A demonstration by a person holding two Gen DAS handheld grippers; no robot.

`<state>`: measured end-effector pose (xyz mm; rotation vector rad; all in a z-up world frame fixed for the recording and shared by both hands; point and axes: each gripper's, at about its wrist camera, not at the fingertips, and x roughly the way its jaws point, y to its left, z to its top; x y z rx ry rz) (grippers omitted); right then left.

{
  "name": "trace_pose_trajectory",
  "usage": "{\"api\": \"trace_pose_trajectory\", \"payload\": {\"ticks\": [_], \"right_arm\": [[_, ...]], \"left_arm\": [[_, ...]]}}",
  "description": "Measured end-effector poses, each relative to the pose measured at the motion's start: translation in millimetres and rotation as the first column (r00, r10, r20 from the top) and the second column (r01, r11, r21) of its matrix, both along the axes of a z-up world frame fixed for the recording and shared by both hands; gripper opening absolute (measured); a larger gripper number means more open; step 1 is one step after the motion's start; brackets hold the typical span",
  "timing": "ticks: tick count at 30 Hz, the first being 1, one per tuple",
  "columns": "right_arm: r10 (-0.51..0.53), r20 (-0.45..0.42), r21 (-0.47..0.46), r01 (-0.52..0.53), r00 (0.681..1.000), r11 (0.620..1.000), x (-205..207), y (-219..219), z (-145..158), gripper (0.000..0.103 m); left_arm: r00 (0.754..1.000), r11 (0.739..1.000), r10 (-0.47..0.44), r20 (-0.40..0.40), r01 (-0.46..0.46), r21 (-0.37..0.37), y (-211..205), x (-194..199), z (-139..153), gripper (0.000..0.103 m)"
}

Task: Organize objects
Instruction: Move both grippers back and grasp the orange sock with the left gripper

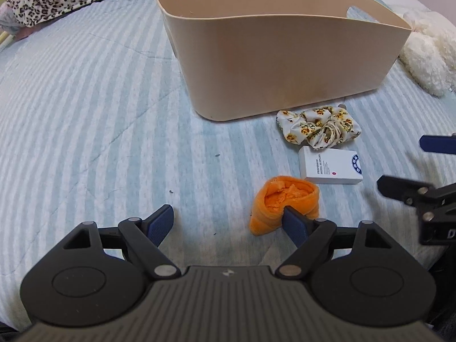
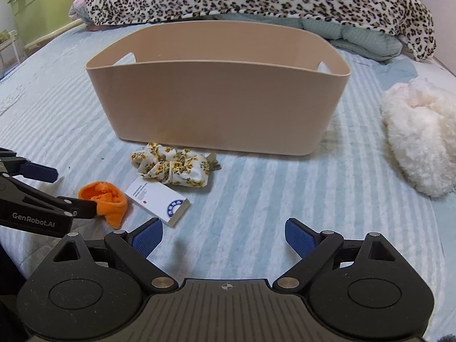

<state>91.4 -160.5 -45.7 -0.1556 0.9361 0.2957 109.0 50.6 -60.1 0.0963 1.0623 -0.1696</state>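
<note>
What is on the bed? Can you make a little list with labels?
surface: striped bed cover
bin: beige basket, upright, nothing seen inside
orange thing: rolled orange sock, on the bed
flowery thing: floral scrunchie, just in front of the basket
box: small white box, lying flat between the sock and the scrunchie
fluffy thing: white plush, right of the basket
left gripper: open, one finger at the sock
right gripper: open, holding nothing

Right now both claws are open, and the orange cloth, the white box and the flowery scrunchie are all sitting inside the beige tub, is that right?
Not quite. The orange cloth, white box and flowery scrunchie lie on the striped bedcover in front of the beige tub, not inside it, as the right wrist view shows. Both the left claw and the right claw are open.
</note>
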Motion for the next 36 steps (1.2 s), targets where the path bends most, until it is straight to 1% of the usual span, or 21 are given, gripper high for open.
{"api": "trace_pose_trajectory", "payload": {"ticks": [3, 8, 10, 12, 15, 17, 19, 20, 22, 24, 25, 26, 27, 28, 29, 30, 32, 35, 36], "right_arm": [[0.018, -0.016, 0.001, -0.018, 1.000, 1.000, 3.1, 5.6, -5.5, 0.094], [0.060, -0.033, -0.011, -0.060, 0.998, 0.998, 6.8, 18.1, -15.7, 0.094], [0.070, -0.033, -0.015, -0.070, 0.997, 0.997, 9.0, 22.0, -19.2, 0.094], [0.069, -0.040, -0.012, -0.070, 0.997, 0.998, 12.6, 24.1, -22.7, 0.093], [0.076, -0.062, 0.015, -0.075, 0.995, 0.997, 17.0, 27.0, -26.6, 0.088], [0.083, -0.060, 0.013, -0.083, 0.995, 0.996, 18.2, 31.0, -28.6, 0.086], [0.097, -0.050, 0.003, -0.097, 0.994, 0.995, 18.2, 36.1, -29.7, 0.083], [0.105, -0.046, 0.002, -0.105, 0.993, 0.994, 18.5, 38.5, -30.0, 0.081], [0.117, -0.049, 0.009, -0.117, 0.992, 0.993, 19.3, 42.1, -30.3, 0.074], [0.119, -0.050, 0.020, -0.119, 0.992, 0.993, 20.1, 43.9, -30.0, 0.064], [0.123, -0.050, 0.022, -0.122, 0.991, 0.992, 20.0, 44.3, -29.6, 0.061], [0.128, -0.050, 0.023, -0.127, 0.991, 0.992, 19.5, 44.5, -28.9, 0.053], [0.131, -0.049, 0.023, -0.130, 0.990, 0.991, 18.8, 44.5, -27.9, 0.045], [0.131, -0.048, 0.018, -0.131, 0.990, 0.991, 18.1, 44.7, -27.0, 0.042], [0.131, -0.047, 0.010, -0.131, 0.990, 0.991, 17.4, 44.8, -26.2, 0.035], [0.132, -0.048, 0.008, -0.132, 0.990, 0.991, 16.9, 44.5, -25.3, 0.020], [0.136, -0.062, 0.021, -0.135, 0.989, 0.991, 15.6, 43.5, -23.8, 0.004], [0.152, -0.058, 0.010, -0.152, 0.987, 0.988, 11.8, 44.5, -22.7, 0.005], [0.155, -0.061, 0.011, -0.155, 0.986, 0.988, 11.8, 43.9, -22.8, 0.009]], "left_arm": [[1.000, 1.000, -0.004, 0.005, 0.004, -0.028, 2.2, 3.4, -3.7, 0.083], [0.998, 0.998, -0.028, 0.051, 0.030, -0.058, 3.8, 8.8, -5.3, 0.081], [0.998, 0.996, -0.038, 0.054, 0.042, -0.074, 4.7, 11.1, -6.1, 0.074], [0.998, 0.995, -0.046, 0.053, 0.051, -0.086, 4.8, 12.3, -6.4, 0.071], [0.997, 0.996, -0.060, 0.052, 0.063, -0.067, 2.4, 12.6, -7.1, 0.062], [0.997, 0.995, -0.061, 0.048, 0.065, -0.081, 2.5, 13.0, -6.7, 0.054], [0.997, 0.991, -0.069, 0.039, 0.073, -0.109, 2.7, 13.2, -6.3, 0.039], [0.996, 0.990, -0.075, 0.038, 0.079, -0.116, 1.6, 13.1, -6.3, 0.036], [0.995, 0.988, -0.092, 0.039, 0.096, -0.121, -0.9, 10.6, -5.6, 0.023], [0.994, 0.988, -0.098, 0.042, 0.102, -0.120, -3.1, 7.6, -5.2, 0.021], [0.994, 0.988, -0.099, 0.047, 0.104, -0.116, -3.8, 6.3, -5.8, 0.020], [0.994, 0.988, -0.101, 0.047, 0.106, -0.115, -4.1, 5.1, -5.9, 0.019], [0.994, 0.988, -0.101, 0.047, 0.106, -0.116, -5.0, 3.8, -5.5, 0.015], [0.994, 0.987, -0.102, 0.042, 0.106, -0.121, -5.0, 3.5, -5.5, 0.011], [0.994, 0.987, -0.100, 0.039, 0.104, -0.125, -4.2, 3.4, -5.6, 0.011], [0.994, 0.987, -0.099, 0.039, 0.103, -0.125, -3.8, 3.3, -5.5, 0.010], [0.994, 0.987, -0.099, 0.039, 0.103, -0.122, -4.3, 2.0, -4.9, 0.009], [0.995, 0.989, -0.088, 0.037, 0.092, -0.113, -3.9, -1.0, -4.7, 0.009], [0.996, 0.991, -0.078, 0.035, 0.081, -0.102, -2.9, -2.1, -3.8, 0.009]]}}
